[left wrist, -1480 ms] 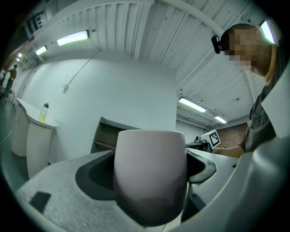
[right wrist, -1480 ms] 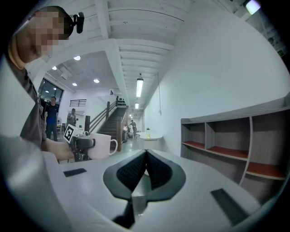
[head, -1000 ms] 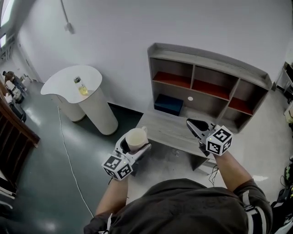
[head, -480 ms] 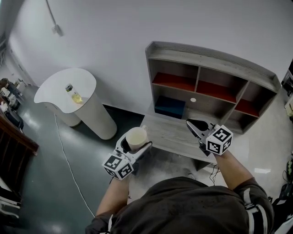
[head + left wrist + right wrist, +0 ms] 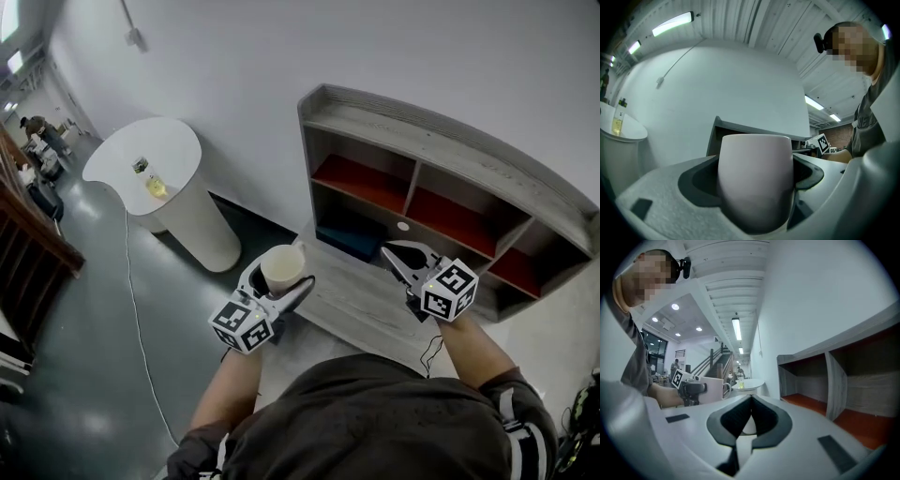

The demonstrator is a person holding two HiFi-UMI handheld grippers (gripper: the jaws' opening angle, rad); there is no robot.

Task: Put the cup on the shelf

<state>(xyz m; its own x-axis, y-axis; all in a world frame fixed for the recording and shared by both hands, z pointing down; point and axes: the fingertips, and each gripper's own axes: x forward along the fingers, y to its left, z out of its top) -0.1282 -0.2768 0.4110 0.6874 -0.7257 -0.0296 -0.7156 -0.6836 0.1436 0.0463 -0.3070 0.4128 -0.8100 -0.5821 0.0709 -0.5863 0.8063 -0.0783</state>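
A pale cream cup [image 5: 282, 268] stands upright between the jaws of my left gripper [image 5: 279, 281], which is shut on it; in the left gripper view the cup [image 5: 755, 180] fills the middle. The grey wooden shelf [image 5: 441, 131] with red-floored compartments stands against the wall ahead and to the right, its low front ledge [image 5: 361, 300] just right of the cup. My right gripper [image 5: 401, 257] hovers over that ledge, jaws shut and holding nothing. From the right gripper view [image 5: 751, 405] the cup [image 5: 710, 390] shows at left and the shelf [image 5: 843, 376] at right.
A white round pedestal table [image 5: 155, 169] with a small bottle of yellow liquid [image 5: 154, 183] stands to the left. A dark blue box [image 5: 349, 239] sits in the shelf's lower left compartment. A white cable [image 5: 131, 309] trails across the dark floor. People stand far off at left.
The whole view has closed in on the shelf. The left gripper with the cup rose slightly towards the ledge; the right gripper stays over the ledge.
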